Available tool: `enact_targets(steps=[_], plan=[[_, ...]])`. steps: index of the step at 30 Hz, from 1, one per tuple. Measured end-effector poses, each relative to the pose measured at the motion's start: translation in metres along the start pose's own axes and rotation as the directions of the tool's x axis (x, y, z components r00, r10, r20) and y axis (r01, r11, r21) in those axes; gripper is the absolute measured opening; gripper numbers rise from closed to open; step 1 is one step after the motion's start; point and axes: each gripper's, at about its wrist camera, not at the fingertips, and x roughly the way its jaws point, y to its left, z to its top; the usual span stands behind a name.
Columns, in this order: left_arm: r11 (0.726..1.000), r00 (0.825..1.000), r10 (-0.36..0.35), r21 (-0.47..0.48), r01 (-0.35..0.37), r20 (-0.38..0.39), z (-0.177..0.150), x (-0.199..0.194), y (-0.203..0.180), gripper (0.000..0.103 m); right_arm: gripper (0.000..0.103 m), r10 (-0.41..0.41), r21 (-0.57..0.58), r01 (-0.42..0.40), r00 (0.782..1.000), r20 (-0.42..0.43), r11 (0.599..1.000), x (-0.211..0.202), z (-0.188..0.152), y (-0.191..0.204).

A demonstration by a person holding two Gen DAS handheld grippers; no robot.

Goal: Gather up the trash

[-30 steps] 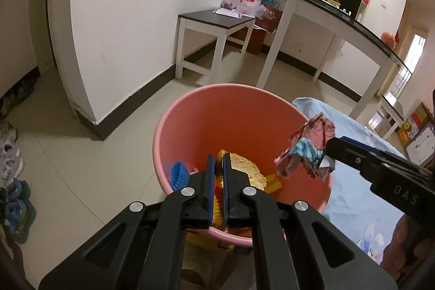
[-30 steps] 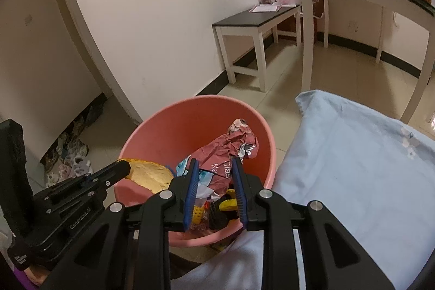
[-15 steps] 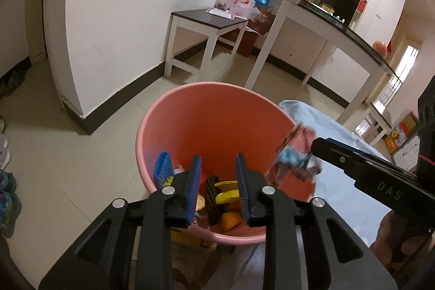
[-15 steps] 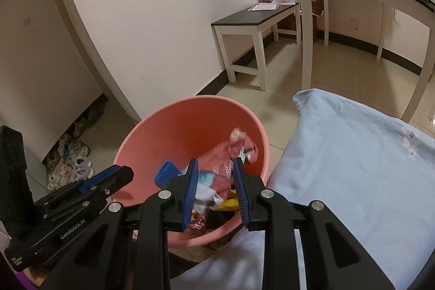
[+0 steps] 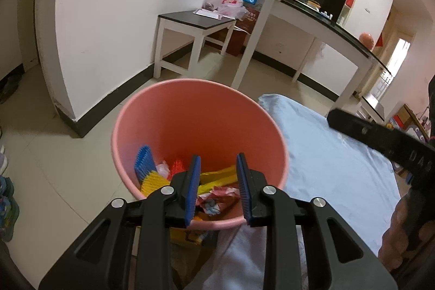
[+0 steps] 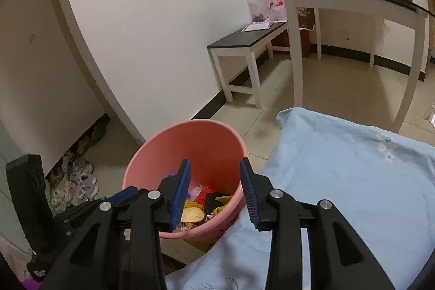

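1. White walls and a pale tiled floor [image 5: 40, 154] surround the scene; a pink bucket [image 5: 163, 110] stands on the floor, touching the corner of a bed with a light blue sheet [image 6: 353, 167]

2. Inside the bucket lies the trash [image 5: 217, 197]: a crumpled printed wrapper, yellow and red pieces, and something blue near the left wall. It sits at the bottom, well below the rim

3. Both grippers hang above the bucket and point down into it. The left gripper [image 5: 218, 189] has its fingers [image 5: 193, 181] spread apart with nothing between them. The right gripper [image 6: 214, 192] also has its fingers [image 6: 248, 192] apart and empty

4. I judge that the step in hand is the drop into the bucket, and for these pieces it looks done, because no trash is in either gripper

5. The next move, as I think, is to lift both grippers away from the bucket and look for other trash. On the visible part of the bed I see none, so the search must go outside of these views

6. A low dark surface [image 5: 201, 21] near the wall carries papers and plastic bags [image 5: 228, 2]; I cannot tell if these are trash

7. The left tool is seen in the right view at the lower left, beside the bucket
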Motion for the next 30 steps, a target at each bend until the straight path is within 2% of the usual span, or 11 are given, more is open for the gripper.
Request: enact_targets(steps=[8,16,22,30], plan=[[1.0,1.0,-0.011,0.022,0.011,0.005,0.002,-0.002,-0.015,0.027,0.037,-0.014,0.005,0.014,1.0,0.009,1.0,-0.015,-0.002,-0.009],[1.0,0.999,-0.017,0.006,0.017,-0.041,-0.002,0.008,-0.015,0.027,0.037,-0.006,0.021,0.007,1.0,-0.009,1.0,-0.014,-0.01,-0.014],[1.0,0.999,-0.026,0.011,0.027,-0.037,0.001,0.007,-0.018,0.027,0.037,-0.008,0.029,0.008,1.0,-0.006,1.0,-0.018,-0.01,-0.019],[0.999,0.999,-0.021,0.048,0.023,-0.027,0.001,-0.01,-0.023,0.027,0.037,0.033,0.045,-0.034,0.999,0.024,0.998,-0.03,-0.006,-0.016]])
